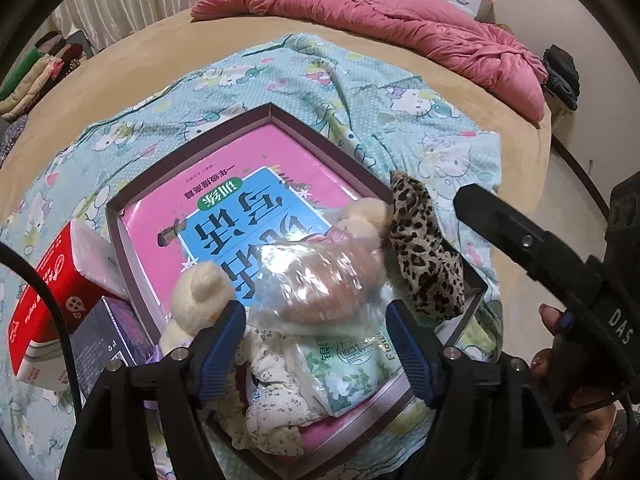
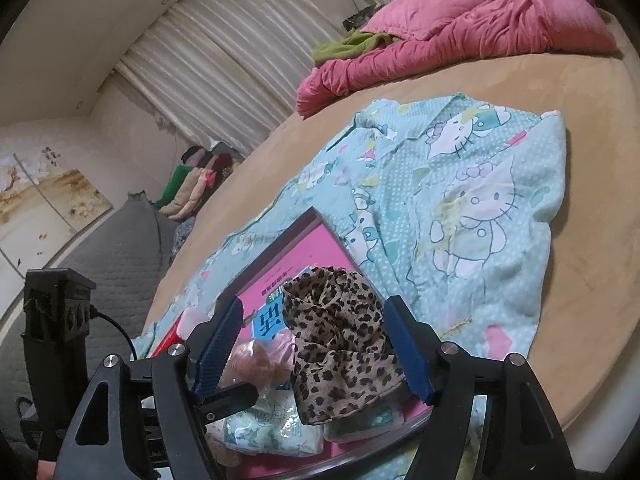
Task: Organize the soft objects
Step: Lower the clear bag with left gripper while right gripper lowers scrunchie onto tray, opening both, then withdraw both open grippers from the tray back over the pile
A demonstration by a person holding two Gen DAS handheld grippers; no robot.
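A shallow box (image 1: 120, 216) with a pink book (image 1: 256, 184) inside lies on a Hello Kitty blanket (image 1: 320, 80). My left gripper (image 1: 316, 340) is open over the box, its fingers on either side of a plastic-wrapped plush toy (image 1: 320, 276). A cream teddy (image 1: 200, 292), a floral cloth (image 1: 276, 412) and a green tissue pack (image 1: 352, 372) lie below it. A leopard-print cloth (image 1: 424, 248) rests on the box's right rim. My right gripper (image 2: 316, 348) is open around that leopard cloth (image 2: 340, 340), over the box (image 2: 280, 240).
A red tin (image 1: 52, 296) and a dark box (image 1: 108, 340) sit left of the box. A pink quilt (image 1: 400, 28) lies at the bed's far side. Folded clothes (image 2: 192, 184) are stacked beyond the bed's left edge.
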